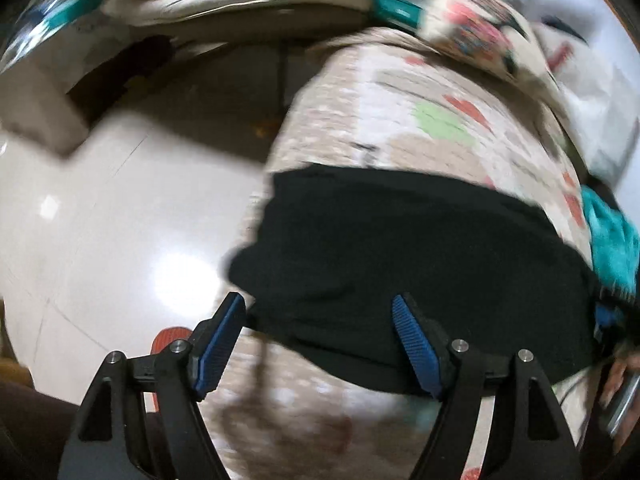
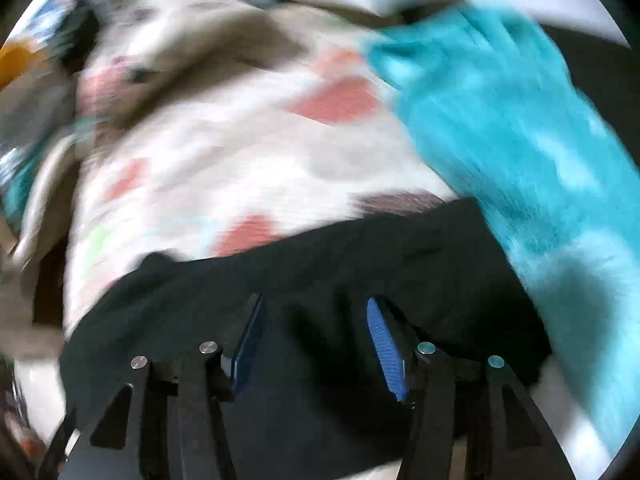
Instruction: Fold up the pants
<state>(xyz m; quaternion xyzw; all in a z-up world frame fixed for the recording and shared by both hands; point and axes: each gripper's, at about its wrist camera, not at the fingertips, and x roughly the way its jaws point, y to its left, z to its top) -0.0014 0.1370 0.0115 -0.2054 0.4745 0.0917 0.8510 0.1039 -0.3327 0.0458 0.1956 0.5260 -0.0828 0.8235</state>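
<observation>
On the patterned quilt (image 1: 400,120), soft black pants (image 1: 400,260) lie under both gaping tools.

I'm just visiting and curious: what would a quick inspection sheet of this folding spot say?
Surface: patterned bedspread, beige with red and green patches.
Job's things: black pants lying flat across it, folded into a compact band.
Clutter: teal fluffy cloth beside the pants.
Grippers: left gripper open above the pants' near edge; right gripper open over the pants, nothing pinched.
Cables: nothing seen.
Surroundings: glossy tiled floor beside the bed; views blurred.
</observation>
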